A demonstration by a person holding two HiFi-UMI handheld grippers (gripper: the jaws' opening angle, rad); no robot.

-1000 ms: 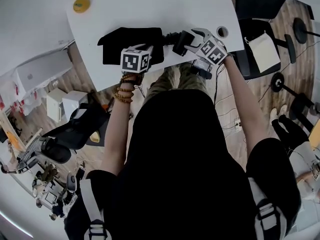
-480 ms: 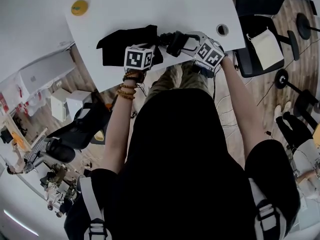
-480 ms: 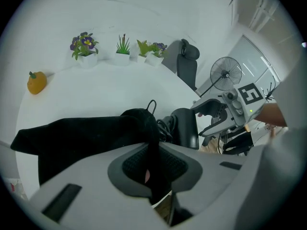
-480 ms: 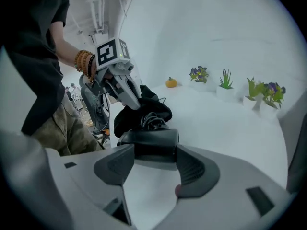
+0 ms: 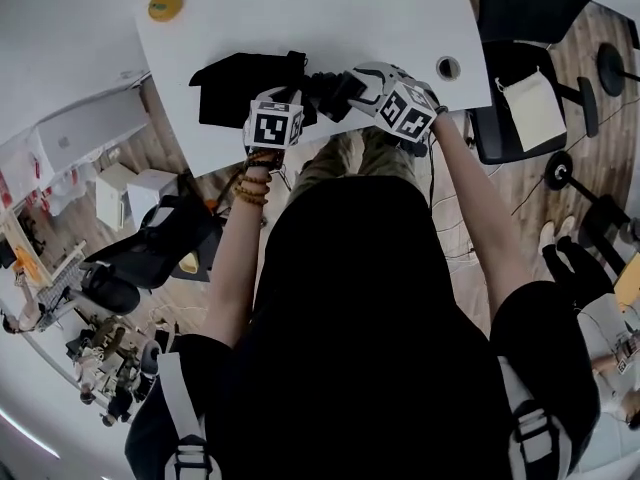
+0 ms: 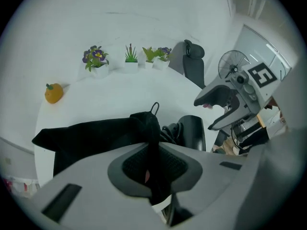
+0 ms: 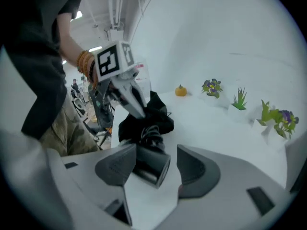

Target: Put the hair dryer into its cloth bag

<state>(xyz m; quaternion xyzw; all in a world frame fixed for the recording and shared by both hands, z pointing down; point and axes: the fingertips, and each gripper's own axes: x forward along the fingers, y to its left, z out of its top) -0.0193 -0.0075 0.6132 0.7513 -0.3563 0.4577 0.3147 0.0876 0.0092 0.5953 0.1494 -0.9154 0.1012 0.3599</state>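
The black cloth bag (image 5: 235,83) lies on the white table (image 5: 330,18). My left gripper (image 5: 288,96) is shut on the bag's near edge (image 6: 149,128), and black cloth fills its jaws. The black hair dryer (image 5: 335,90) rests beside the bag's mouth, its coiled cord (image 7: 151,132) toward the bag (image 7: 154,110). My right gripper (image 7: 154,166) has its jaws on either side of the dryer's barrel (image 7: 149,166). They have just been closing. A gap shows at the right pad, so they stand open.
A small orange pumpkin (image 5: 164,6) sits at the table's far left corner. Small potted plants (image 6: 96,59) line the far side. A round cable hole (image 5: 447,67) is at the right end. Both grippers work close to the table's near edge, with office chairs (image 5: 520,8) around.
My right gripper has moved left toward the bag and the left gripper, and the dryer now lies closer to the bag's mouth. The left gripper has kept its hold.
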